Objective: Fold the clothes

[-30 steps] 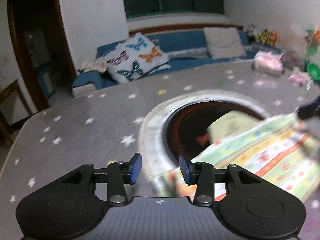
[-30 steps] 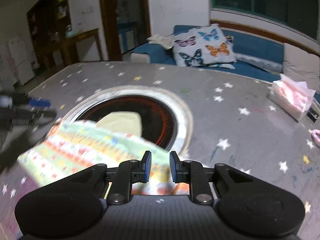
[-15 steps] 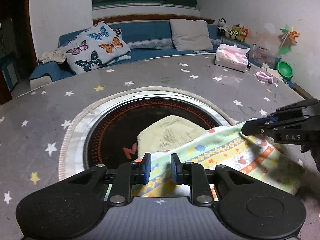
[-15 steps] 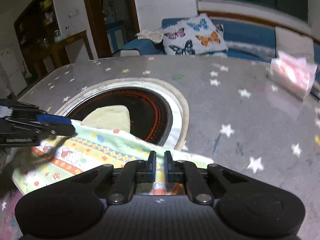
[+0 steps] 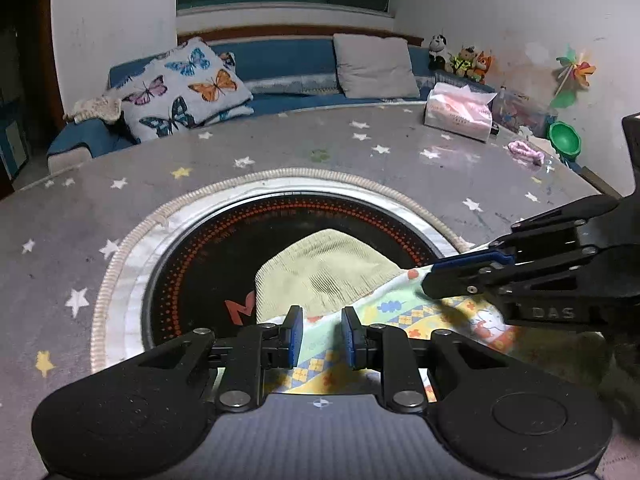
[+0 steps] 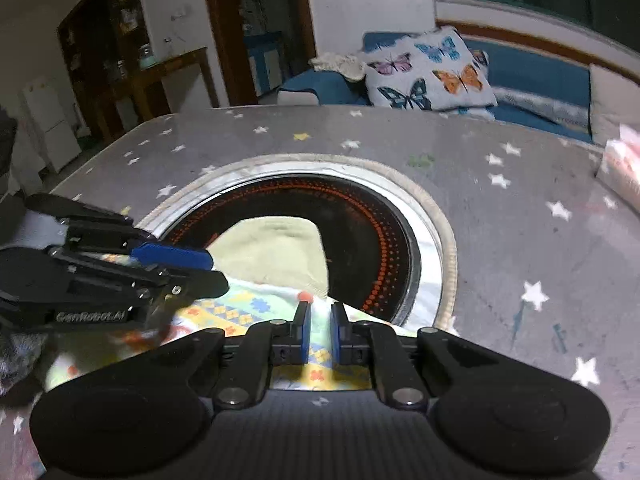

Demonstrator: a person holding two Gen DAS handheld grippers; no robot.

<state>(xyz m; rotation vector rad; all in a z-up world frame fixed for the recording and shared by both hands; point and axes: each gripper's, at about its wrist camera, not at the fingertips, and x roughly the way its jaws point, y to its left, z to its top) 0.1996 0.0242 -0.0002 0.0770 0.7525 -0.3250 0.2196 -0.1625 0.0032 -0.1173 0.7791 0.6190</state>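
A child's garment (image 5: pixel 404 308) printed in green, yellow and orange lies on the grey star-patterned table, its far edge over the round black cooktop (image 5: pixel 200 264). A pale yellow part (image 5: pixel 328 264) of it spreads onto the black disc. My left gripper (image 5: pixel 322 334) is shut on the garment's near edge, with a fold of cloth between its blue pads. In the right wrist view it (image 6: pixel 216 270) comes in from the left. My right gripper (image 6: pixel 320 316) is shut on the printed cloth (image 6: pixel 240 304) too, and its fingers (image 5: pixel 430 276) reach in from the right in the left wrist view.
A pink tissue pack (image 5: pixel 460 114), a pink knitted item (image 5: pixel 526 150) and a green bowl (image 5: pixel 564 142) sit at the table's far right. Behind the table runs a blue sofa with a butterfly cushion (image 5: pixel 180 88). A ribbed rim (image 6: pixel 448 240) rings the cooktop.
Both grippers' jaws have narrowed onto the garment. The left one swung from the bare table onto the cloth's edge, and the right gripper has drawn closer to it.
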